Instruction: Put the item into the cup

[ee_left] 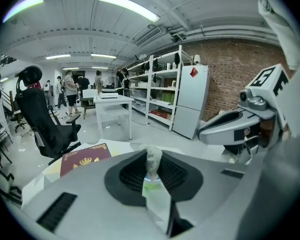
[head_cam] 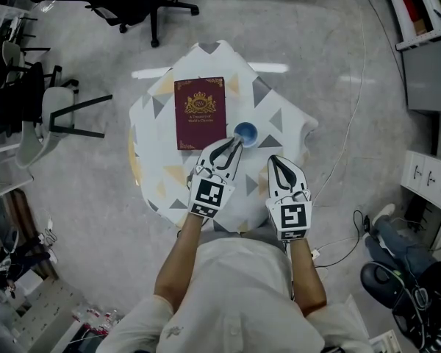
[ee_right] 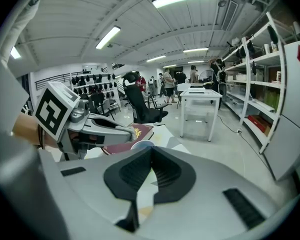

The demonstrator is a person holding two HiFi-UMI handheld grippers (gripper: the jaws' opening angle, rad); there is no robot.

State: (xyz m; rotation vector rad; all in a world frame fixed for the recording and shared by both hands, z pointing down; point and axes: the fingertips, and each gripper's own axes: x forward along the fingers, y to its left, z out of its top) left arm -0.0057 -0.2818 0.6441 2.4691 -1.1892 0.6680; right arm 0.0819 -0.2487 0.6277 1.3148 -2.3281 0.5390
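Brick wall, white shelving, black office chair, ceiling striplights

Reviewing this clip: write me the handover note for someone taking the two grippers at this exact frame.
Left gripper: shut on the pale crumpled item, tips at the near rim of the blue cup.
Right gripper: shut, nothing between its jaws, beside the left one at the table's near side.
Done: item picked up and brought to the cup.
Left: bring it over the cup's mouth, open the jaws, let it drop in.
Maroon book lies left of the cup, not involved.
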